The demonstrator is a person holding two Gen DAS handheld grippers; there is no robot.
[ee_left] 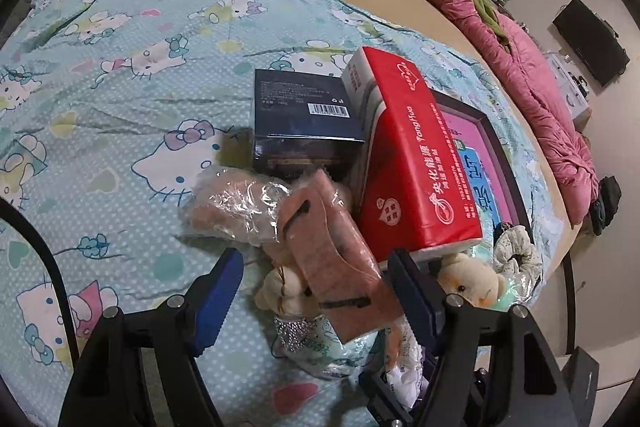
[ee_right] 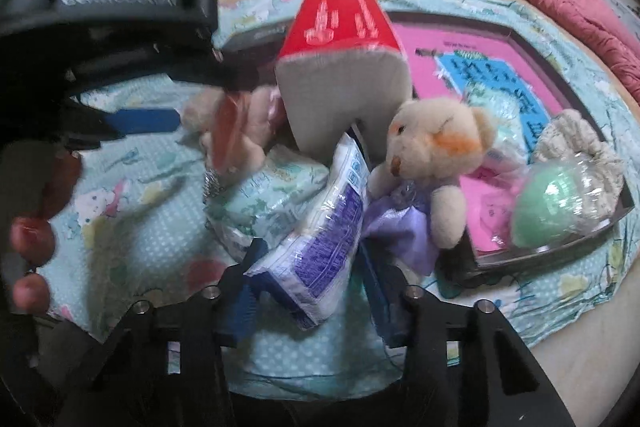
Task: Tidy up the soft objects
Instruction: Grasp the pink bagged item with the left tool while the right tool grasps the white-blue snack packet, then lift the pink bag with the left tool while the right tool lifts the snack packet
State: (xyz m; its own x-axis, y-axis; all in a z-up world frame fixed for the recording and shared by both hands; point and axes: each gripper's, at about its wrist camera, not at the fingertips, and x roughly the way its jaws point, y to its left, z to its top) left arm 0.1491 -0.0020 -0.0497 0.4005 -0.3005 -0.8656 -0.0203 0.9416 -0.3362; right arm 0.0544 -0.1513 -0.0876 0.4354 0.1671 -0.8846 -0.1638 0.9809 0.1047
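Left hand-held gripper (ee_left: pixel 316 291): blue pads spread wide on either side of a pink plastic-wrapped tissue pack (ee_left: pixel 332 259), not clearly touching it. Right hand-held gripper (ee_right: pixel 308 275): pinching a white-and-purple plastic tissue packet (ee_right: pixel 320 239). Both packs sit in a heap on the Hello Kitty bedsheet (ee_left: pixel 120 75), beside a red soft tissue brick (ee_left: pixel 408 163) and a cream teddy bear in a lilac dress (ee_right: pixel 432 163). A dark-rimmed tray with pink liner (ee_right: pixel 560 251) lies just right.

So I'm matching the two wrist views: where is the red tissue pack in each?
Left wrist: the red tissue pack is right of centre, leaning on the dark blue box.
Right wrist: upper centre, white end facing the camera.
Shared landmark: the pink tray beside it.
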